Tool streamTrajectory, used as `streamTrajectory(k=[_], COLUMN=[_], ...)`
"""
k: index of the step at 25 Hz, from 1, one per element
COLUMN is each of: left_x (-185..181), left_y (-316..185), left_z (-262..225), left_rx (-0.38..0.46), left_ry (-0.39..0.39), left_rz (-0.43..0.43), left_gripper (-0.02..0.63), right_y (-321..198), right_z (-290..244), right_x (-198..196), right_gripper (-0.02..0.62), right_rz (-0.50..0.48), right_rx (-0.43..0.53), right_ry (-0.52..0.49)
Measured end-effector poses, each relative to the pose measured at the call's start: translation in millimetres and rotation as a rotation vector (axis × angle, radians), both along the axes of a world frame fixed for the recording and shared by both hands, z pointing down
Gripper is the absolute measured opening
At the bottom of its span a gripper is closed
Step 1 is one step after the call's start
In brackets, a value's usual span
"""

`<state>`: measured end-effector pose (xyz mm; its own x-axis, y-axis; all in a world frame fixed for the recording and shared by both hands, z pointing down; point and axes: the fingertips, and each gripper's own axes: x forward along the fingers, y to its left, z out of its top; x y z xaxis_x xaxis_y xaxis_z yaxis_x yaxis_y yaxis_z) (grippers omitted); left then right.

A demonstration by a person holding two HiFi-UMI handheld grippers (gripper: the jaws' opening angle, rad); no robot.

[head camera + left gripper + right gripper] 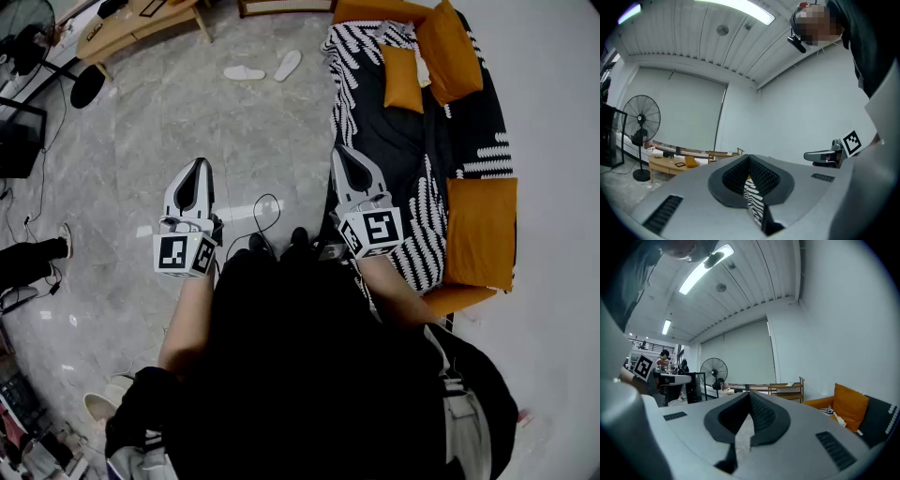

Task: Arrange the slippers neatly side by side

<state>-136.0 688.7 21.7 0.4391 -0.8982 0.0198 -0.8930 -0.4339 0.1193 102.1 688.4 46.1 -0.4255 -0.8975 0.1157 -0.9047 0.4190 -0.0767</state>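
Note:
Two white slippers lie on the grey floor far ahead in the head view: one slipper (244, 72) lies crosswise, the other slipper (287, 65) is angled to its right, a small gap between them. My left gripper (200, 164) is held level at waist height, jaws shut, nothing in them. My right gripper (339, 152) is level too, jaws shut and empty, next to the bed's edge. Both gripper views look across the room over closed jaws, the left gripper (749, 157) and the right gripper (749, 393); no slipper shows in them.
A bed (427, 159) with a black-and-white cover and orange cushions (448, 49) fills the right. A wooden table (131, 26) and a standing fan (28, 33) are at the far left. A black cable (258, 225) runs across the floor near my feet.

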Motion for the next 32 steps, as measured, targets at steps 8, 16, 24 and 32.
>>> streamTrajectory(k=[8, 16, 24, 32], left_x=[4.5, -16.4, -15.8, -14.5], left_y=[5.3, 9.1, 10.8, 18.0], left_z=[-7.2, -1.4, -6.1, -4.2], left_rx=[0.017, -0.006, 0.001, -0.007], left_ry=[-0.002, 0.031, 0.043, 0.040], left_rz=[0.056, 0.044, 0.081, 0.100], left_gripper=[0.015, 0.015, 0.015, 0.015], right_y=[3.6, 11.8, 16.4, 23.2], right_z=[-14.3, -22.5, -28.7, -25.6], right_x=[-19.1, -52.0, -59.1, -55.3], right_gripper=[0.032, 0.032, 0.032, 0.032], right_rz=[-0.006, -0.077, -0.094, -0.073], right_rx=[0.015, 0.023, 0.036, 0.028], right_ry=[-0.006, -0.032, -0.027, -0.032])
